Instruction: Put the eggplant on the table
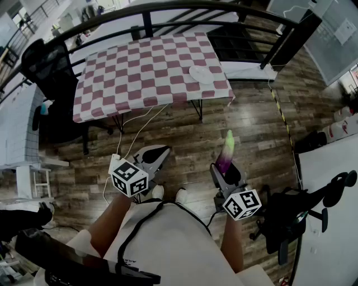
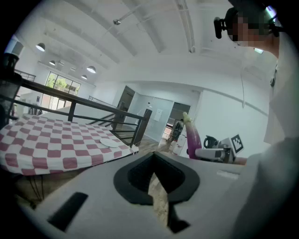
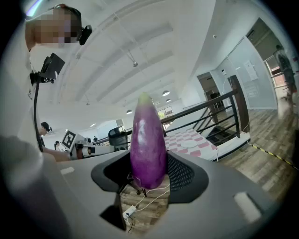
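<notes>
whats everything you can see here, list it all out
table: 1, red and white checked cloth, across the floor by the railing
plate: 1, white, on the table's right part
eggplant: 1, purple with a green tip, upright in the right hand-held gripper
railing: 1, black, behind the table
office chair: 1, black, left of the table
cables: white, on the floor in front of the table
floor: brown wood planks
shoes: 2, white, between the grippers
left hand-held gripper: 1, grey, jaws together, empty
right hand-held gripper: 1, grey, closed on the eggplant
</notes>
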The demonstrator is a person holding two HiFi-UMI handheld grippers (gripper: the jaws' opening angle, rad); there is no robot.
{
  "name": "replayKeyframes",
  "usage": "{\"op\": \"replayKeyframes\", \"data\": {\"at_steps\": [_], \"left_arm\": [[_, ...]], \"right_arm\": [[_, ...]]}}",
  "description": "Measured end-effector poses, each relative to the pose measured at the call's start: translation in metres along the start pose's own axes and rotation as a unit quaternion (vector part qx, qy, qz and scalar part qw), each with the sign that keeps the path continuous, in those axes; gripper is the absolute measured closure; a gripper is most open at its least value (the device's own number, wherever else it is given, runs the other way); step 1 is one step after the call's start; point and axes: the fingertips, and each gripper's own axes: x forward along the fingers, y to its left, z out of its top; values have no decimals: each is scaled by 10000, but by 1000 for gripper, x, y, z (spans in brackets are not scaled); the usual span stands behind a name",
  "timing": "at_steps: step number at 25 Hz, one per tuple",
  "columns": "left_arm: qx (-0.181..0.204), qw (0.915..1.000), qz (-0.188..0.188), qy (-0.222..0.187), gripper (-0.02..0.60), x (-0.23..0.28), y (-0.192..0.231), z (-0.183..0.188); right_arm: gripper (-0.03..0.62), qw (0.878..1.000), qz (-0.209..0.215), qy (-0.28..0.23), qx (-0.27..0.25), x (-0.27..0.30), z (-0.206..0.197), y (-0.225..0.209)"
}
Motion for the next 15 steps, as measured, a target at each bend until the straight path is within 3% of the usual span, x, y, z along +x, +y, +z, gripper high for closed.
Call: {"op": "replayKeyframes", "data": {"at_steps": [4,15], "left_arm": [[-477,9986,-189,-153,584,-19,4,-4],[-254,9992,-300,-121,580,-46,10,-1]], "right_arm": [[352,10000,-16,25,36,5,-13,20],[353,9998,-138,-41,-140,4,-8,48]]}}
